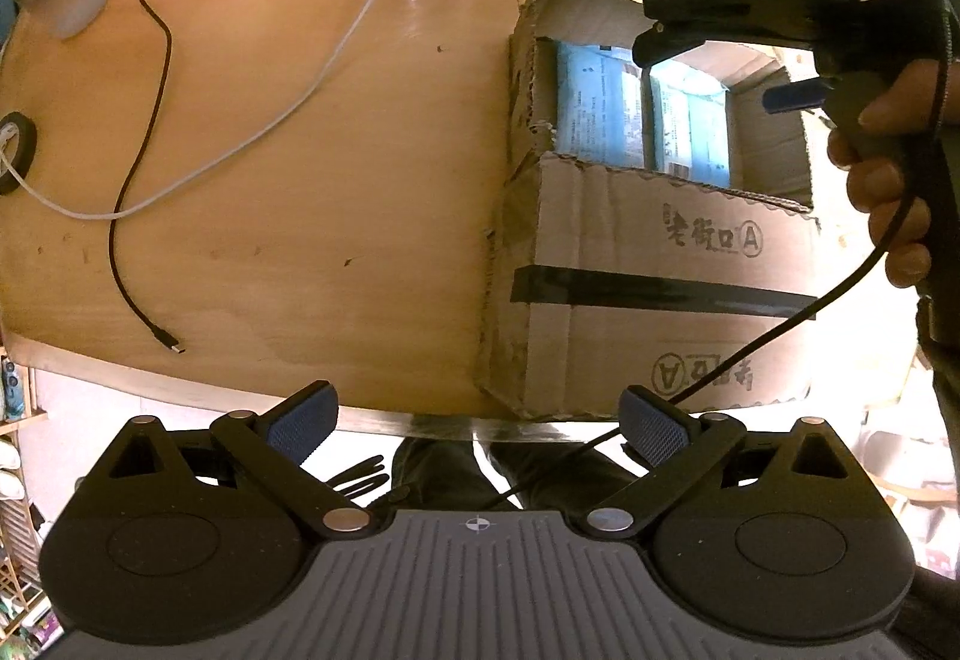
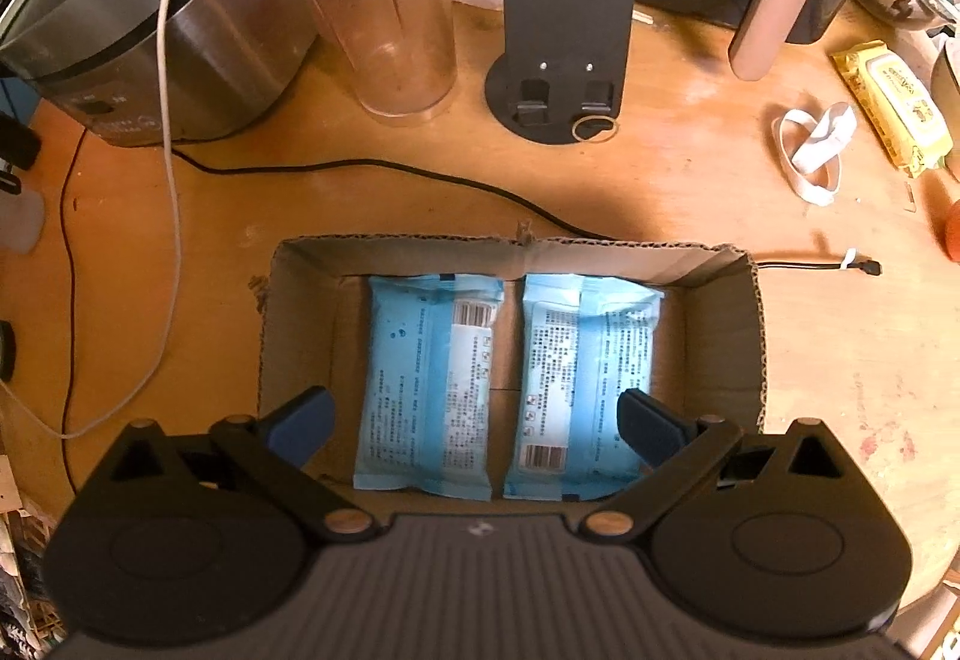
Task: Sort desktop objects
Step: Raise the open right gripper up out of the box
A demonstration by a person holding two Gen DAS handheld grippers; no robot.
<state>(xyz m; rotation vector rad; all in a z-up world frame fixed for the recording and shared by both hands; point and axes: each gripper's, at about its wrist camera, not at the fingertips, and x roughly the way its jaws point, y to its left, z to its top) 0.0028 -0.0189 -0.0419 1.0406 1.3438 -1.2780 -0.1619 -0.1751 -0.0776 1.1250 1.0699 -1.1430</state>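
Left gripper [image 1: 477,420]: fingers spread wide, nothing between them, held off the near edge of the surface [image 1: 300,240], level with the box's near left corner.

Right gripper [image 2: 474,426]: fingers spread wide, empty, hovering over the near side of the open box; in the left view it shows over the box's far right corner, gripped by a hand [image 1: 882,180], with a black cable looping down from it.

Box [image 2: 708,336]: brown cardboard, top open, black tape across its near wall, standing at the near edge of the wooden surface.

Left pack [image 2: 429,390]: light blue, printed side up, lying flat on the box floor.

Right pack [image 2: 585,378]: light blue, flat on the box floor, just beside the left pack and parallel to it.

Black cable [image 1: 141,216]: loose on the surface left of the box, plug end near the edge.

White cable [image 1: 288,102]: crossing the black cable, running to the far side.

Jar [image 2: 372,12]: clear, grey lid, upright beyond the box.

Stand [image 2: 567,30]: black, upright on a round base, right of the jar.

Cooker [image 2: 150,30]: metal, far left.

White strap [image 2: 813,150]: looped, far right of the box.

Yellow pack [image 2: 894,102]: beside the strap, at the right edge.
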